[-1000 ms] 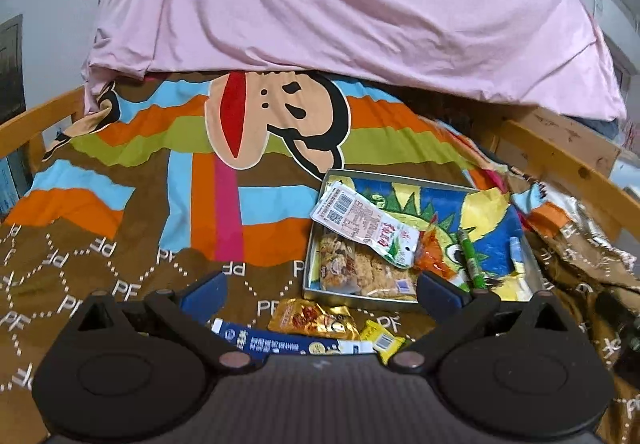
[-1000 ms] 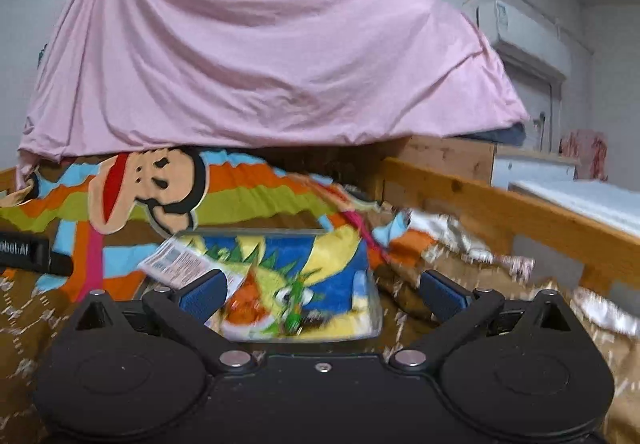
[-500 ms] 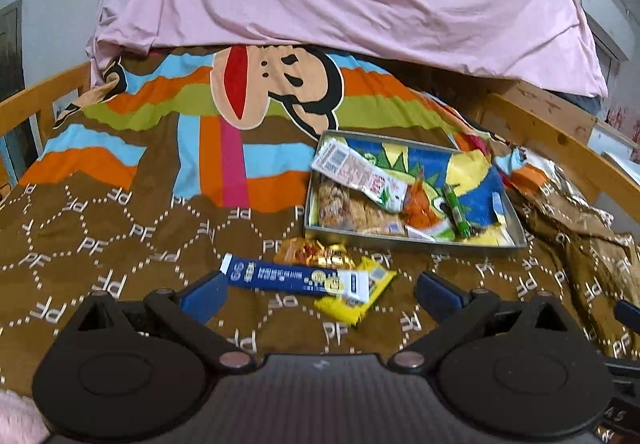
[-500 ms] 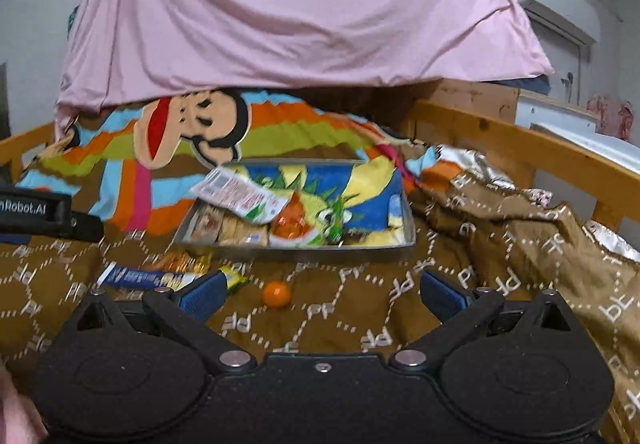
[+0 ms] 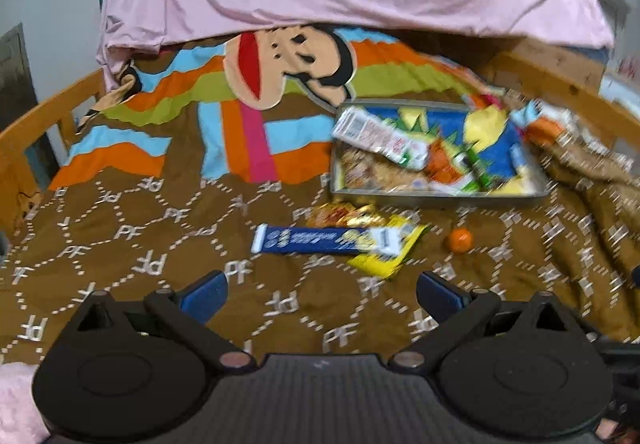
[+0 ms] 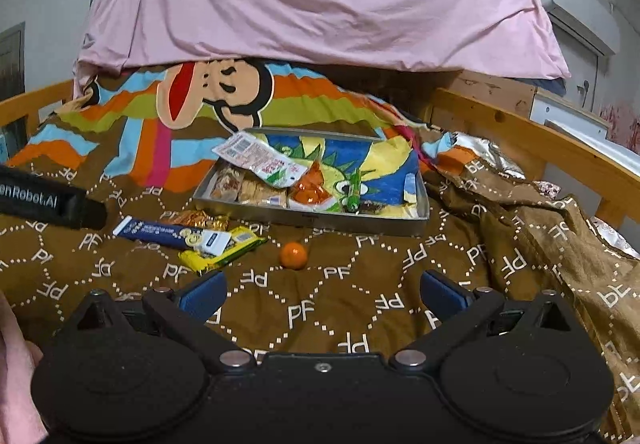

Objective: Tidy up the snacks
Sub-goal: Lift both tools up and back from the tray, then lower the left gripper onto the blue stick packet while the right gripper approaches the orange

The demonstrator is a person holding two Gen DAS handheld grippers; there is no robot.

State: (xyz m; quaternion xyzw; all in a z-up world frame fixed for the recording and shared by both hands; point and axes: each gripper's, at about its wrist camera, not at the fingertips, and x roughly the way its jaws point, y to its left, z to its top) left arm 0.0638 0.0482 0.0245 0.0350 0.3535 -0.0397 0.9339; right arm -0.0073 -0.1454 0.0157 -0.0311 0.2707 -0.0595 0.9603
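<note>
I hold both hand-held grippers, left (image 5: 320,294) and right (image 6: 322,294), wide and empty above the bed (image 6: 360,308), near the tray (image 6: 320,218).

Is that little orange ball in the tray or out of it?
Out. The orange ball lies on the brown bedspread, apart from the tray and nearer the camera.

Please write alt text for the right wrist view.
Open right gripper hovers empty over a brown bedspread. Ahead lie a small orange ball, a blue bar, a yellow packet and a metal tray holding snacks.
</note>
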